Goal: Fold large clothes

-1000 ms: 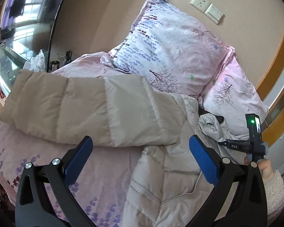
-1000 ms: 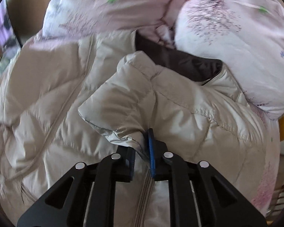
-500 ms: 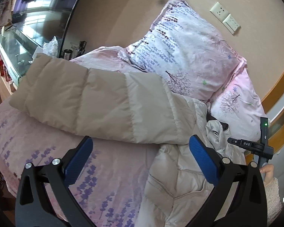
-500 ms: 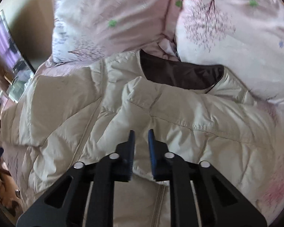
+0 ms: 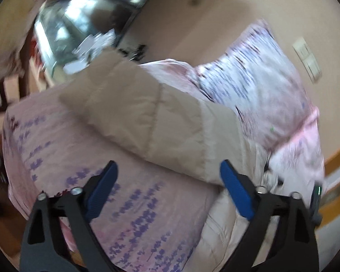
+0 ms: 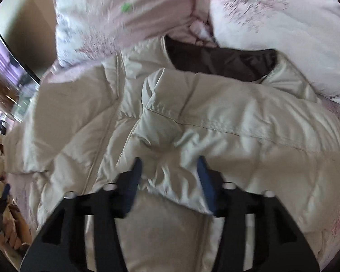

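The left gripper (image 5: 167,188) hung above the bed (image 5: 56,149) with its jaws spread wide and nothing between the blue pads (image 5: 235,192). Below it lay the pink bedspread printed with purple sprigs. Just beyond the pads, one beige quilted sleeve (image 5: 133,113) of the down jacket (image 6: 215,122) stretched flat across the bedspread toward the bed's left edge, its cuff end close to that edge.

The right gripper (image 6: 170,181) was low over the jacket's cream body, jaws parted, with a bunched fold of the front panel (image 6: 167,179) rising between the pads; the frame was blurred, and the pads stood apart from the cloth on at least one side, so the fabric looked released rather than pinched. Past the fold, the front lay doubled over the chest, a stitched seam running across it. Further on, the collar opened to a dark brown lining (image 6: 217,61), which sat against the pillows.

At the head of the bed two floral pillows (image 5: 260,86) leaned on the beige wall, and a pair of white wall sockets (image 5: 308,61) showed above them. A glass cabinet (image 5: 56,36) stood off the bed's far left corner, smeared by motion.
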`<state>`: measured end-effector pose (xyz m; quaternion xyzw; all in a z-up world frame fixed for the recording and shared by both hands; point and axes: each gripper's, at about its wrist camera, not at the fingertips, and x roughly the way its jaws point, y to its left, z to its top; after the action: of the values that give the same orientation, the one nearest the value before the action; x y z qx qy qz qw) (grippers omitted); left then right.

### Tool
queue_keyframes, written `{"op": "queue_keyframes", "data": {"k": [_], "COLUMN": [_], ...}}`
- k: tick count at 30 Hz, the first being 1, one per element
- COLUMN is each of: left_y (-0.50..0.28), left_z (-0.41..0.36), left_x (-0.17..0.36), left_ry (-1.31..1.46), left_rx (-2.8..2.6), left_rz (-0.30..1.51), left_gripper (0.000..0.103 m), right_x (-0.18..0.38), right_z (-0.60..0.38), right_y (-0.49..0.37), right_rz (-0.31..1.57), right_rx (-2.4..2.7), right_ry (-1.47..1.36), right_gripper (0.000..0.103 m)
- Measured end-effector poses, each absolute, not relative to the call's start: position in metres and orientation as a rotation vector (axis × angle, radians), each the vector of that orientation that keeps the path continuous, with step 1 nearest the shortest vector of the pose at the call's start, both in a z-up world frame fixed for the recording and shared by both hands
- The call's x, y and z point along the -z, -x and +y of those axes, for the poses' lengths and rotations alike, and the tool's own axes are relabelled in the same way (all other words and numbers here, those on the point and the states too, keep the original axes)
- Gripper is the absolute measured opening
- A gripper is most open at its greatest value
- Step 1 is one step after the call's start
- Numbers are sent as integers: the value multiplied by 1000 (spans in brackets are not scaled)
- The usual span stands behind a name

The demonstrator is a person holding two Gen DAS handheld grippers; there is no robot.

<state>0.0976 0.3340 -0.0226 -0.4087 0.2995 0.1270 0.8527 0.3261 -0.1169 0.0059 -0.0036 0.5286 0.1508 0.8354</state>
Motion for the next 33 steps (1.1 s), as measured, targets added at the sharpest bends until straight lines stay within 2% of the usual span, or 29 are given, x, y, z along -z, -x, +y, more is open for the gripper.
{"op": "queue_keyframes", "data": {"k": [3,8,13,14,17,21,33], "left_y": [-95,-93,-94,-95,-98,-114,-149], "left_z": [354,381,401,406,419,424,384], "left_x": [41,62,62,62,65,61,-80], "left_ry": [1003,1159,1199,1204,1209,1177,927], "left_rx": [-295,-370,-444,-461,-521,-520,-325], "left_rz": [628,600,567,562,555,581,367], "left_gripper": [67,56,53,49,28,14,11], "right_x": [-16,-25,-32,-33,-36,-42,-63], "right_z": [-129,-144,-149,-150,-154,-166,-231], "right_y": [-313,-302,-295,-293,-288,-281,-254], "right_rz": [1107,1108,1100,1098,1087,1062,967], "right_rx": [-331,-345,-347,-350,-354,-345,-266], "right_ry": [-16,-68,-67,-69,-71,-75,-152], "right_gripper": [55,55,55,55,55,55,58]}}
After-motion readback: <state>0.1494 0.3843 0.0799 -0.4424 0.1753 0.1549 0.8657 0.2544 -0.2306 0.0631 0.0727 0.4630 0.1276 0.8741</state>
